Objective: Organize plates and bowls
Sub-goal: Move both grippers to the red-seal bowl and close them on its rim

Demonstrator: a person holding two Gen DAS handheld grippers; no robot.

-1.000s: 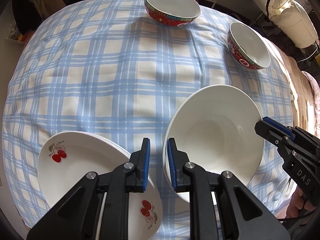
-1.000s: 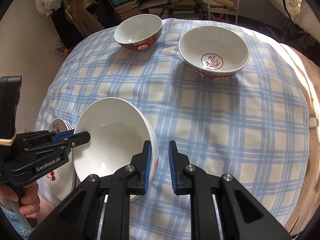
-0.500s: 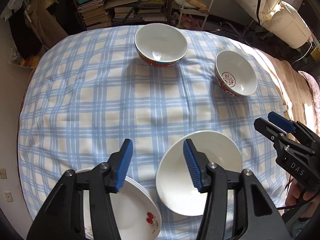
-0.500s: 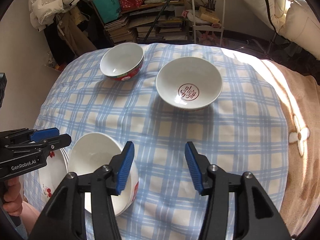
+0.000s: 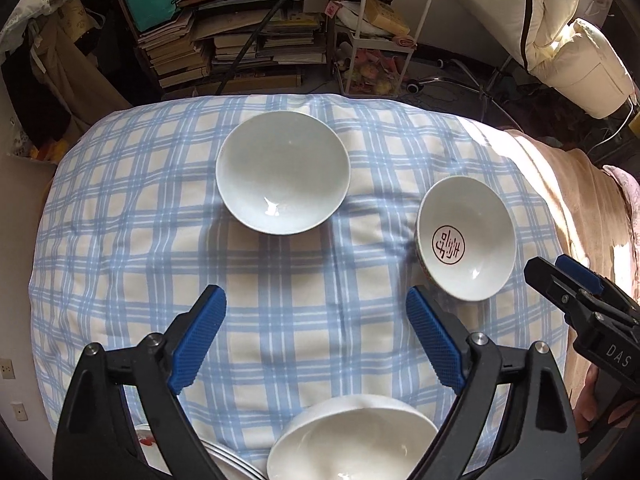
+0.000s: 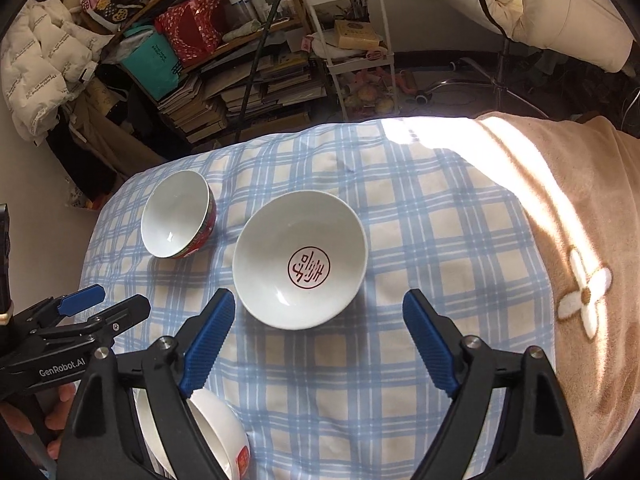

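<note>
A plain white bowl (image 5: 282, 172) with a red patterned outside (image 6: 176, 220) stands at the far side of the checked cloth. A white bowl with a red seal inside (image 5: 466, 238) (image 6: 300, 260) stands to its right. A third white bowl (image 5: 354, 440) (image 6: 216, 432) sits at the near edge, beside a stack of cherry plates (image 5: 228, 468). My left gripper (image 5: 316, 304) (image 6: 124, 298) hangs above the cloth, jaws opening, nothing between them. My right gripper (image 6: 319, 306) (image 5: 548, 270) hovers just in front of the seal bowl, jaws opening and empty.
The blue-and-white checked cloth (image 5: 120, 240) covers a soft, rounded surface. A beige blanket with a flower (image 6: 584, 300) lies to the right. Beyond the far edge stand book-laden shelves (image 5: 240, 40) and a white cart (image 6: 352, 40). A hand (image 6: 24, 420) holds the left gripper.
Both grippers were nearly shut at the rim of the near white bowl. They have opened wide, let it go and pulled back and up, so the far bowls fill the middle.
</note>
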